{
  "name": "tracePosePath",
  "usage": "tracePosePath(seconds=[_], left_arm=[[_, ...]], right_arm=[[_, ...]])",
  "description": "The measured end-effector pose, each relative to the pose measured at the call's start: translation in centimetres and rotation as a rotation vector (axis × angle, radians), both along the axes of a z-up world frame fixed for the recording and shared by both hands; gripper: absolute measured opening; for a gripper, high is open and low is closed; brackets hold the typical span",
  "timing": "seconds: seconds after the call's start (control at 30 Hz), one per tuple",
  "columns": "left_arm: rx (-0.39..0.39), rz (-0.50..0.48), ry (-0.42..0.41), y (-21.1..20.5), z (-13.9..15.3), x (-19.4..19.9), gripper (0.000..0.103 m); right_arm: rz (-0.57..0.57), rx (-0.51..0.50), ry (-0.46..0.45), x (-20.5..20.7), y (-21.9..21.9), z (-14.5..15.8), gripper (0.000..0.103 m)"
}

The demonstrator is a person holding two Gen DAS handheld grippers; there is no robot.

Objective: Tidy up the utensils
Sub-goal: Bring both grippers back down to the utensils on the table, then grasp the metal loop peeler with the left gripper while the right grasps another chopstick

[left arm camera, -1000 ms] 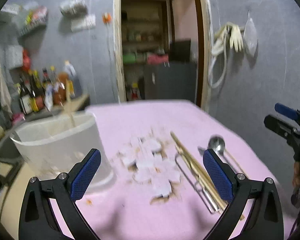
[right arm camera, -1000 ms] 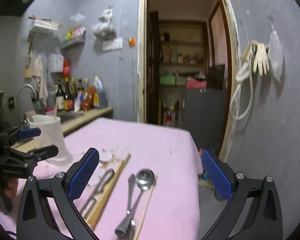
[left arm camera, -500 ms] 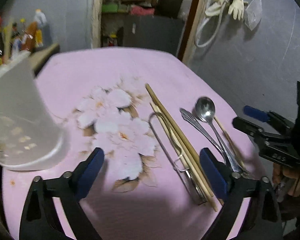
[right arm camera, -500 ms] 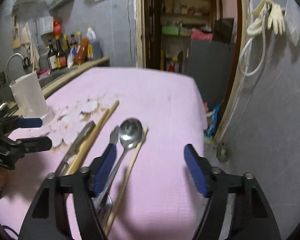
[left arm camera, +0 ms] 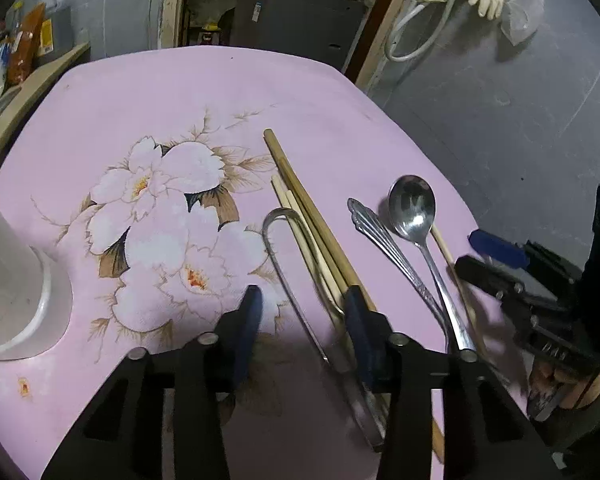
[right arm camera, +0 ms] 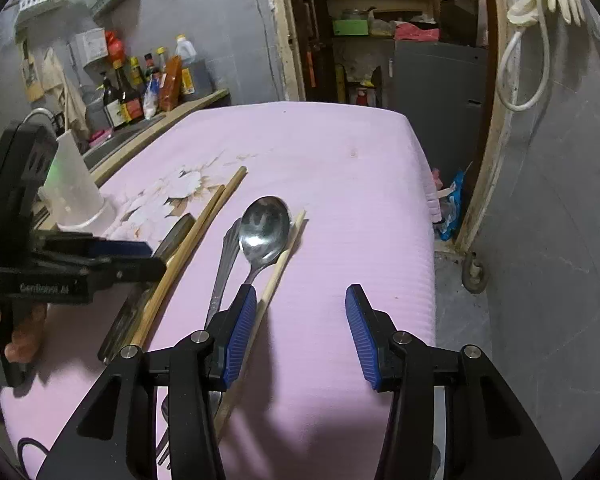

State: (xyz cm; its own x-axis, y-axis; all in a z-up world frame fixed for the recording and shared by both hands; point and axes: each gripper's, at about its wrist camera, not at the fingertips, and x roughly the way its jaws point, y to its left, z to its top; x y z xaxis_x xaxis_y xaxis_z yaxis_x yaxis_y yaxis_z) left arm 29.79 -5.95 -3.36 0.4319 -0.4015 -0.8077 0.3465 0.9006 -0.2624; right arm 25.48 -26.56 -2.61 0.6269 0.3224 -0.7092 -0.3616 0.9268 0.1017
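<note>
2 grippers – left gripper (left arm camera: pixel 302 312), right gripper (right arm camera: pixel 300 320) – fingers spread, fork (left arm camera: pixel 384 240) tines seemingly hidden

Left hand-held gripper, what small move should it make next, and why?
Probably lower a little and close. The left hand-held gripper is open, its fingers straddling the metal tongs and the near ends of the wooden chopsticks, which lie loose on the pink tablecloth. The white cup stands off to the left, a likely place for them.
</note>
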Motion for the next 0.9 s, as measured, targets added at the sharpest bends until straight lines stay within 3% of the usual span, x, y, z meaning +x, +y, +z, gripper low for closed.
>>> tracePosePath(seconds=[0.1,0.27,0.4,0.53,0.77,0.9], left_arm=[[-0.033,0.021,0.026,0.4,-0.1,0.7,0.023],[-0.051,0.040,0.049,0.7,0.0,1.0,0.021],[-0.052,0.051,0.067,1.7,0.2,0.7,0.020],[-0.017,0.038,0.062,2.3,0.5,-0.4,0.019],[0.082,0.014,0.030,1.0,0.4,-0.9,0.021],[0.095,0.020,0.026,0.3,0.3,-0.8,0.020]], right_arm=[[0.014,-0.028,0.011,0.4,0.6,-0.2,0.042],[0.018,-0.050,0.040,1.3,1.3,-0.3,0.040],[0.024,-0.055,0.064,2.0,1.6,-0.2,0.033],[0.032,-0.015,0.113,2.0,1.2,0.0,0.020],[-0.024,0.011,0.190,2.9,1.4,0.1,0.019],[-0.064,0.033,0.221,3.1,1.2,0.0,0.018]])
